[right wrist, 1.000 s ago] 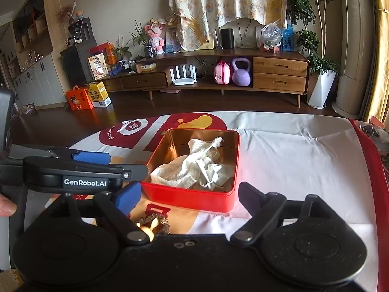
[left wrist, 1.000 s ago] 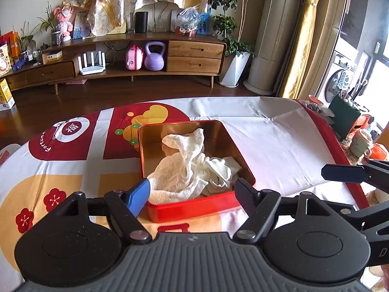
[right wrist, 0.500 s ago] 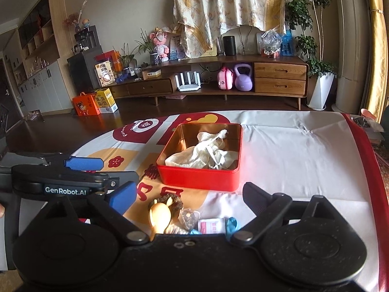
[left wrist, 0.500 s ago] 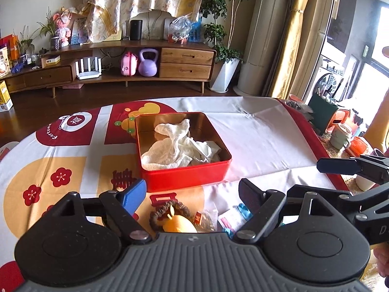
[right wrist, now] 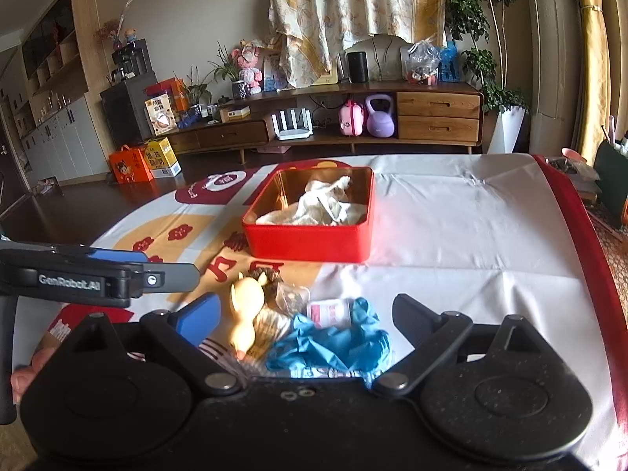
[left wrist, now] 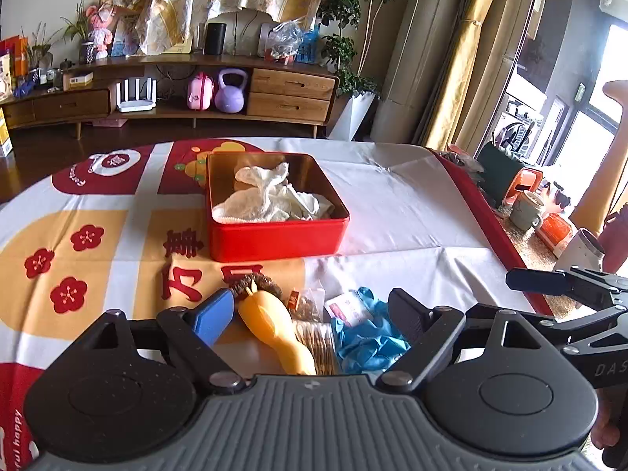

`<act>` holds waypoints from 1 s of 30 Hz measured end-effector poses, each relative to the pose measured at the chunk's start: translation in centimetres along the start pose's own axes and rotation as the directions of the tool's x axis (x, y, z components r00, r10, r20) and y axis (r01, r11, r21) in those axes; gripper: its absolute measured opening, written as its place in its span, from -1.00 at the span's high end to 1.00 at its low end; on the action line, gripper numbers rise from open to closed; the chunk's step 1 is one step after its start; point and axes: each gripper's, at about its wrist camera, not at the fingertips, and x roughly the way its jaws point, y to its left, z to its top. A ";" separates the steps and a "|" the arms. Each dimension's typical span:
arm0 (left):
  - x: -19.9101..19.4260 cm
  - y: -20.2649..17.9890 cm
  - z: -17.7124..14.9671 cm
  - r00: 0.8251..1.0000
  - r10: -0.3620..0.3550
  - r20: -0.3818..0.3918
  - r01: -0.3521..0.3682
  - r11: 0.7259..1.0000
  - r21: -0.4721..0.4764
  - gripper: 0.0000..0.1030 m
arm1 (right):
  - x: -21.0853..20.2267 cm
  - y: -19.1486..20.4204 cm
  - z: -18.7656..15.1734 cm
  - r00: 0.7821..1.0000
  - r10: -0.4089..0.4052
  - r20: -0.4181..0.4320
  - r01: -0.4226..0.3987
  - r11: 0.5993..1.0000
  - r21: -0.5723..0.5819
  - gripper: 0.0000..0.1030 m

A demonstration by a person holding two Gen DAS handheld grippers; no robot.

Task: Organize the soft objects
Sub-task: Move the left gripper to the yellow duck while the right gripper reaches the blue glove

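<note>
White cloth [left wrist: 271,196] inside red tin [left wrist: 274,235] on patterned tablecloth [left wrist: 392,216].

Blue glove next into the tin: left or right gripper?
Probably right: the blue glove lies centred between the open right gripper. For the left gripper it sits off beside one finger.

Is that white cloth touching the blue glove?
Apart. The left wrist view shows the white cloth inside the red tin, with bare tablecloth between the tin and the blue glove.

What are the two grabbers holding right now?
Nothing. The left gripper and right gripper are both open, with the blue glove and yellow toy lying loose on the table between their fingers.
</note>
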 end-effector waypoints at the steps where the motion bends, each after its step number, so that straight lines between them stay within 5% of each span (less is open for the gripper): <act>1: 0.1 0.0 -0.2 1.000 -0.001 -0.004 0.001 1.000 -0.005 -0.85 | 0.1 -0.1 -0.3 1.000 -0.006 -0.001 0.006 1.000 -0.001 -0.83; 2: 0.2 0.0 -0.6 1.000 0.000 -0.005 0.000 1.000 -0.011 -1.00 | 0.1 -0.3 -0.5 1.000 -0.008 -0.003 0.008 1.000 0.002 -0.83; 22: 7.9 0.6 -4.4 0.983 0.155 -0.097 -0.152 0.988 0.040 -1.00 | 6.0 -2.3 -4.2 0.989 -0.021 -0.149 0.018 1.000 -0.017 -0.77; 30: 11.1 1.8 -4.0 0.976 0.165 -0.139 -0.167 0.986 -0.002 -1.00 | 8.7 -2.7 -4.1 0.982 -0.014 -0.190 0.008 1.000 -0.030 -0.70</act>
